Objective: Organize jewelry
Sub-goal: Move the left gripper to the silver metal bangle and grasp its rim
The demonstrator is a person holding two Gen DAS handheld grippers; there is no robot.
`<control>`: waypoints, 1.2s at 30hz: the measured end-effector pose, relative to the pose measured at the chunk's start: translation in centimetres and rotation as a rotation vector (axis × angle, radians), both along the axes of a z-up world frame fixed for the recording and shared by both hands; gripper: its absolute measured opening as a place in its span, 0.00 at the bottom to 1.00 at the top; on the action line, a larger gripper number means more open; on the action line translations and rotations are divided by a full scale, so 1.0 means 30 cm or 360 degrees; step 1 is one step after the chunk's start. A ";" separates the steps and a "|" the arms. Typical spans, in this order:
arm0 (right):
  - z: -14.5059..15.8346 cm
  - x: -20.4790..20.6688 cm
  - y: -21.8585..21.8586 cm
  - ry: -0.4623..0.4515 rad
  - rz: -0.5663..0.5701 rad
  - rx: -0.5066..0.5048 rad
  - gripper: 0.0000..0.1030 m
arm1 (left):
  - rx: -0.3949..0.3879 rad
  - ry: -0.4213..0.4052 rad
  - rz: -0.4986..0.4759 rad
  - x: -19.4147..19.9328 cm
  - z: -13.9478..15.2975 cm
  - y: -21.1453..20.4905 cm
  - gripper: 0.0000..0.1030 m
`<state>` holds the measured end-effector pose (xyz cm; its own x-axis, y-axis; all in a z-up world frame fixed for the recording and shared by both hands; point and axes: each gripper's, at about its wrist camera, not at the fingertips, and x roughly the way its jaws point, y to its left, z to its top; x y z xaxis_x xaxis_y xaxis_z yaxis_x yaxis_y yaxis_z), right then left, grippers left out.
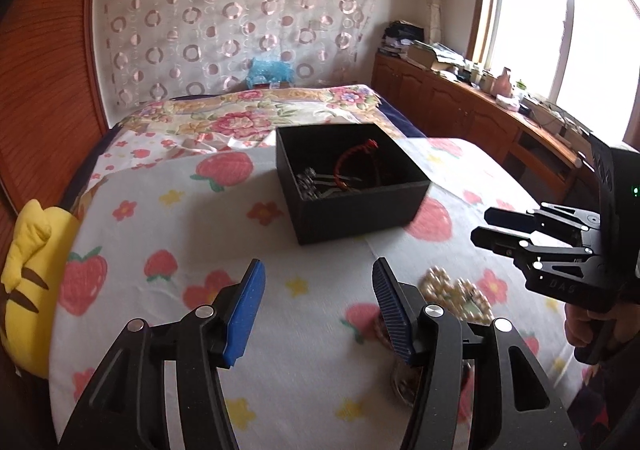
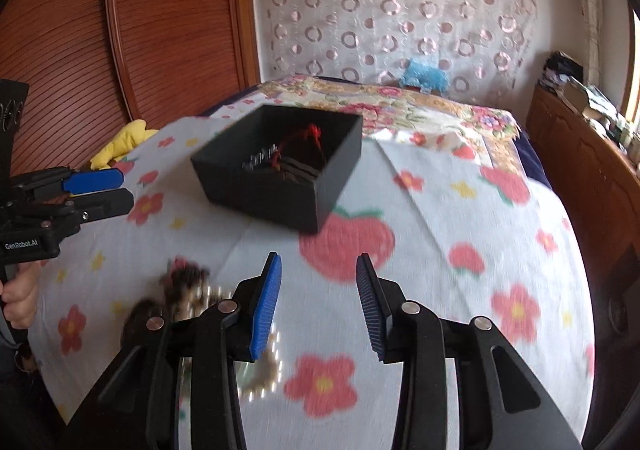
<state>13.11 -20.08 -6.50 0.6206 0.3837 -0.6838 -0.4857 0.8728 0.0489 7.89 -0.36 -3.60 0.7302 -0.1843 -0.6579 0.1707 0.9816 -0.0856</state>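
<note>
Two claws hang over a bed spread with a white sheet [image 1: 304,330] printed with strawberries and flowers, and both have their blue pads standing apart with nothing between them. A black box [image 1: 352,185] sits on the sheet and serves as the landmark. Inside the black box lie a red cord bracelet [image 1: 356,165] and some small metal pieces [image 1: 310,181], too blurred to tell apart. On the near side of the black box, between it and the cameras, the left claw [image 1: 318,310] points at bare sheet. Near that claw's right pad a heap of pearl beads [image 1: 456,294] lies loose on the sheet, well apart from the black box. The right claw [image 1: 484,228] shows in the left wrist view to the right of the black box, with a hand [image 1: 586,330] around its grip. In the right wrist view the right claw [image 2: 318,302] hovers on the near side of the black box [image 2: 280,169], and the pearl beads [image 2: 264,378] run out from under its left finger, touching neither pad. Darker jewelry [image 2: 180,286] lies beside the beads, smeared by motion. Beyond the black box's left side a yellow plush toy [image 1: 30,278] rests at the edge of the bed
</note>
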 end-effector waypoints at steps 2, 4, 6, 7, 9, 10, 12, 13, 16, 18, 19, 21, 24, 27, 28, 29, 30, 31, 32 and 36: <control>-0.017 -0.047 -0.011 0.0008 -0.0015 0.0010 0.40 | -0.0004 0.0010 -0.0014 -0.026 -0.010 -0.013 0.53; -0.026 -0.080 -0.013 0.0005 -0.0025 0.0004 0.40 | -0.0003 0.0019 -0.0026 -0.049 -0.017 -0.028 0.53; -0.037 -0.112 -0.016 0.0001 -0.0032 -0.0003 0.40 | 0.0003 0.0019 -0.0041 -0.071 -0.023 -0.044 0.54; -0.041 -0.123 -0.023 0.0006 -0.0033 -0.0003 0.40 | 0.0010 0.0023 -0.0057 -0.085 -0.027 -0.057 0.54; -0.051 -0.147 -0.029 0.0021 -0.0031 0.0000 0.40 | 0.0021 0.0038 -0.0081 -0.100 -0.033 -0.074 0.54; -0.048 -0.158 -0.033 0.0013 -0.0030 0.0002 0.40 | 0.0033 0.0050 -0.0101 -0.111 -0.038 -0.087 0.54; -0.046 -0.170 -0.035 -0.0001 -0.0035 -0.0026 0.40 | 0.0037 0.0071 -0.0118 -0.125 -0.049 -0.094 0.54; -0.048 -0.174 -0.037 0.0004 -0.0031 -0.0028 0.40 | 0.0037 0.0087 -0.0137 -0.133 -0.057 -0.105 0.54; -0.062 -0.189 -0.040 0.0020 -0.0032 -0.0041 0.40 | 0.0053 0.0099 -0.0169 -0.150 -0.073 -0.132 0.69; -0.073 -0.197 -0.045 0.0039 -0.0035 -0.0036 0.40 | 0.0032 0.0092 -0.0197 -0.162 -0.077 -0.144 0.71; -0.072 -0.201 -0.049 0.0037 -0.0036 -0.0025 0.40 | 0.0038 0.0104 -0.0210 -0.164 -0.082 -0.155 0.71; -0.074 -0.203 -0.055 0.0039 -0.0039 -0.0004 0.40 | 0.0058 0.0120 -0.0218 -0.162 -0.089 -0.171 0.71; -0.078 -0.210 -0.056 0.0033 -0.0028 0.0011 0.40 | 0.0097 0.0161 -0.0243 -0.149 -0.112 -0.203 0.71; -0.077 -0.198 -0.071 0.0052 -0.0029 0.0056 0.40 | 0.0106 0.0204 -0.0249 -0.134 -0.136 -0.223 0.71; -0.078 -0.195 -0.077 0.0060 -0.0033 0.0072 0.40 | 0.0111 0.0217 -0.0254 -0.131 -0.144 -0.233 0.71; -0.080 -0.191 -0.083 0.0070 -0.0034 0.0086 0.40 | 0.0118 0.0225 -0.0258 -0.122 -0.150 -0.239 0.71; -0.080 -0.189 -0.085 0.0073 -0.0034 0.0092 0.40 | 0.0121 0.0230 -0.0260 -0.121 -0.153 -0.242 0.71; -0.080 -0.188 -0.084 0.0073 -0.0034 0.0096 0.40 | 0.0126 0.0241 -0.0262 -0.117 -0.161 -0.247 0.71; -0.079 -0.188 -0.083 0.0070 -0.0033 0.0096 0.40 | 0.0130 0.0251 -0.0260 -0.112 -0.168 -0.249 0.71; -0.079 -0.192 -0.082 0.0065 -0.0040 0.0095 0.40 | 0.0124 0.0262 -0.0247 -0.105 -0.175 -0.247 0.70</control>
